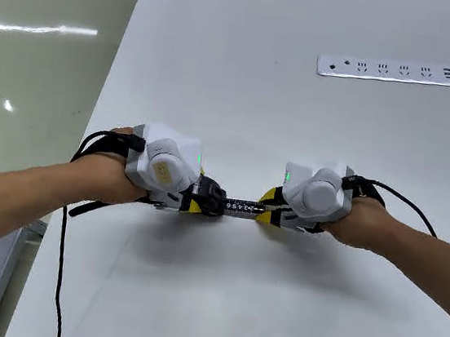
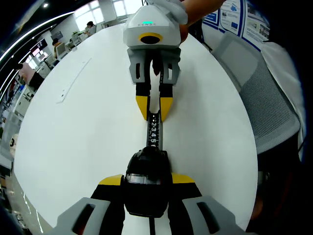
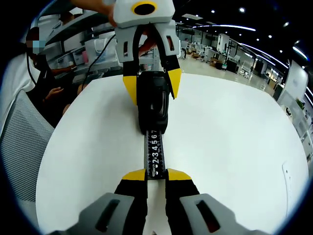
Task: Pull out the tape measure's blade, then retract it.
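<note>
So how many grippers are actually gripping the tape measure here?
2. The left gripper is shut on the black case; the right gripper is shut on the tip of the partly pulled-out blade.

White-grey moulded-plastic left gripper [image 1: 205, 197] and right gripper [image 1: 269, 211]: black jaws tipped with yellow pads [image 2: 111, 180]. Each housing carries a small green indicator light [image 1: 286, 176] and a yellow oval front marking [image 2: 150, 37]. Black hand straps [image 1: 115, 143]; thin black cables [image 1: 60, 263] at both wrists.
</note>
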`<action>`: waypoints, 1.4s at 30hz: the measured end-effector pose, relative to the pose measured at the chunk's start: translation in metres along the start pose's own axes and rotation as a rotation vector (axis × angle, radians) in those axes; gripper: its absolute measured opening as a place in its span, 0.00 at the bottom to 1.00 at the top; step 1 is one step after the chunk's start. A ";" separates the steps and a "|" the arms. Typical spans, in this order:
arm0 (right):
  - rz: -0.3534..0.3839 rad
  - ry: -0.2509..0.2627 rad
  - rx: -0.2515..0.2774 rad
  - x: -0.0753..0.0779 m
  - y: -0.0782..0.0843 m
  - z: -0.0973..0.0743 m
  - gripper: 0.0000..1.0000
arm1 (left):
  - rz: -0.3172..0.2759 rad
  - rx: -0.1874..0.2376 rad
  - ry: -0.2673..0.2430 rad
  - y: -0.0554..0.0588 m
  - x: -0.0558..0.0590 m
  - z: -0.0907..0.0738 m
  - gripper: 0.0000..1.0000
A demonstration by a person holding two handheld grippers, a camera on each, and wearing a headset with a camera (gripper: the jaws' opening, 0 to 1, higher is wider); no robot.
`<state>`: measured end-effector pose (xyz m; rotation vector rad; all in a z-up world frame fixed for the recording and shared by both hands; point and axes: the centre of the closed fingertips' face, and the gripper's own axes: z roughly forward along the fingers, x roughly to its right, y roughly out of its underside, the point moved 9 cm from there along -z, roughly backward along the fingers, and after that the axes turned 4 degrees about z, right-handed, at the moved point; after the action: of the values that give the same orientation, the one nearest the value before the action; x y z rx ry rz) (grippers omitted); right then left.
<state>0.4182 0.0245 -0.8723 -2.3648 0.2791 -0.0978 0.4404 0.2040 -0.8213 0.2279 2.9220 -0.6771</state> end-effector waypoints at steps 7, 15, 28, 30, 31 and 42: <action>0.010 0.007 -0.006 -0.001 0.006 -0.006 0.12 | 0.003 -0.004 0.003 0.000 0.000 0.001 0.30; 0.015 0.010 -0.011 -0.001 0.010 -0.010 0.12 | 0.007 -0.010 0.005 0.000 0.000 0.001 0.30; 0.024 0.011 -0.020 -0.001 0.017 -0.017 0.12 | 0.011 -0.012 0.011 -0.001 0.000 0.001 0.30; 0.026 0.012 -0.023 0.000 0.019 -0.019 0.12 | 0.011 -0.012 0.011 -0.002 0.000 0.001 0.30; 0.027 0.013 -0.024 0.000 0.020 -0.020 0.12 | 0.012 -0.011 0.011 -0.002 0.001 0.001 0.30; 0.033 0.017 -0.035 0.002 0.026 -0.028 0.12 | 0.013 -0.011 0.013 -0.002 0.000 0.000 0.30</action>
<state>0.4115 -0.0132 -0.8706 -2.3937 0.3306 -0.0983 0.4399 0.2022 -0.8206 0.2511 2.9328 -0.6591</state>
